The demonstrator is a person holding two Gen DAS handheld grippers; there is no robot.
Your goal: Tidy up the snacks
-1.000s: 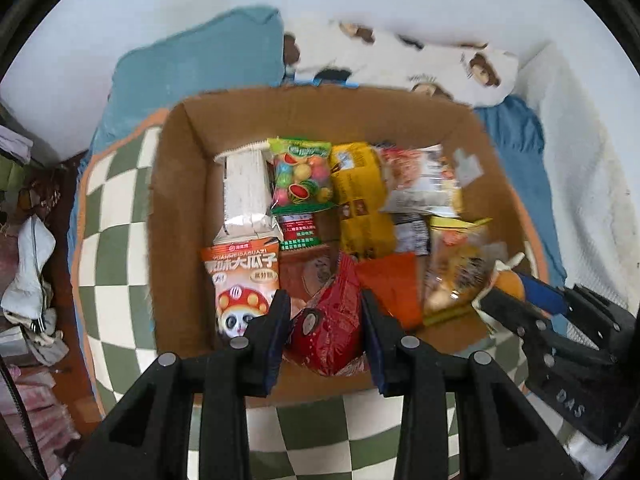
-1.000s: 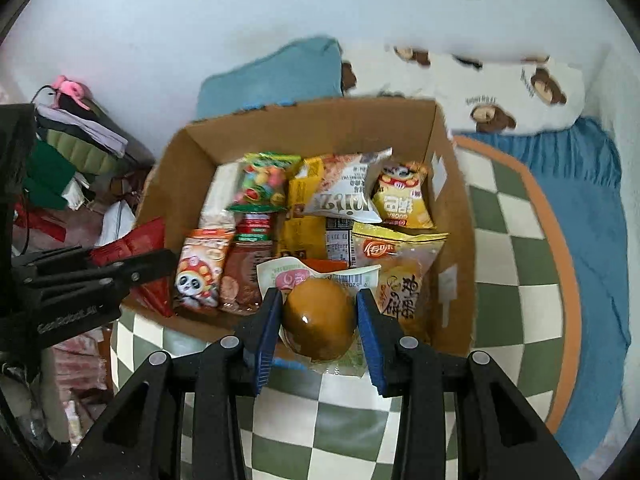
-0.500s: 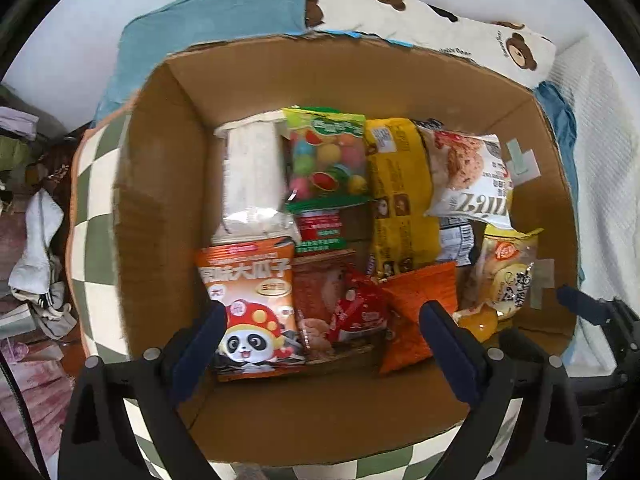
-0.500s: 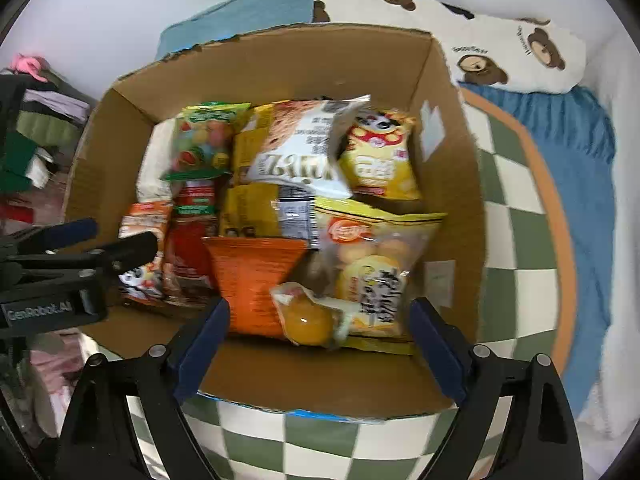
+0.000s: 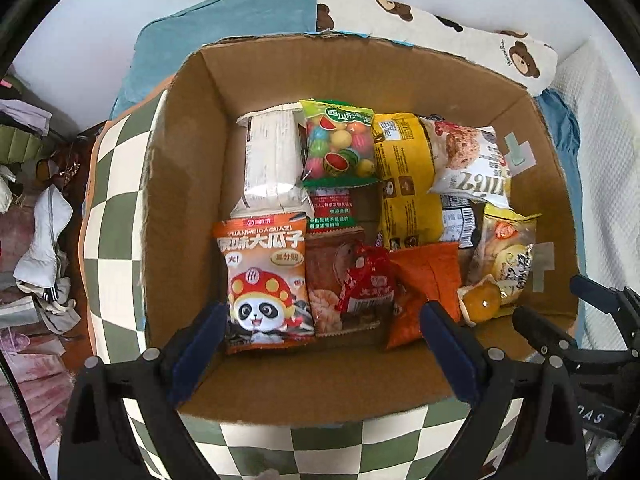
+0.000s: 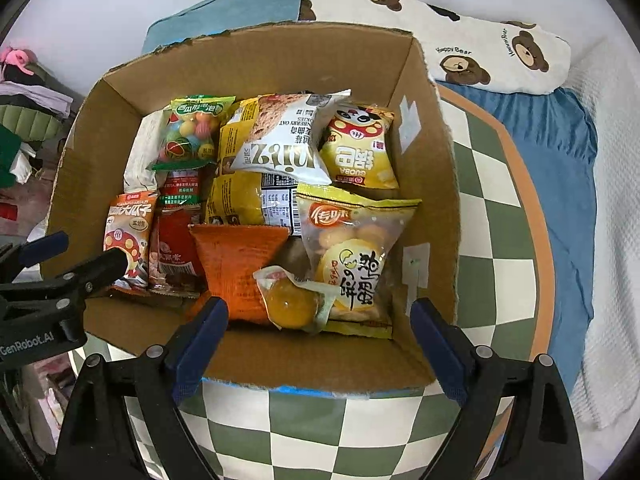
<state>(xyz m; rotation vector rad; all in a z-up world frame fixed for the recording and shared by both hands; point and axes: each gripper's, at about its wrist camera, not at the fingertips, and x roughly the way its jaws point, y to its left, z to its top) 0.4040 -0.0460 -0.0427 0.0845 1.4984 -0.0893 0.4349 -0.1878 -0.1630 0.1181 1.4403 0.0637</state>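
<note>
1. Your left gripper point(image 5: 320, 336) hangs over the cardboard box point(image 5: 180, 184), jaws spread wide and nothing between them.
2. Your right gripper point(image 6: 320, 328) hovers over the same box, jaws wide as well and holding nothing.
3. The snacks all sit inside the box: the small red packet point(image 5: 366, 284) lies near the box's front wall, on top of a brown pouch point(image 5: 328, 280).
4. Beside it in the box lies the orange bag point(image 6: 240, 268), and against that bag's right edge rests the round yellow-orange snack point(image 6: 290, 302) in clear wrap.
5. The panda-print packet point(image 5: 262, 284) fills the box's front left corner.
6. The candy-ball bag point(image 5: 338, 142) leans at the box's back, next to the oat cookie bag point(image 6: 280, 140).
7. The box sits on a green checked mat point(image 6: 304, 432).
</note>
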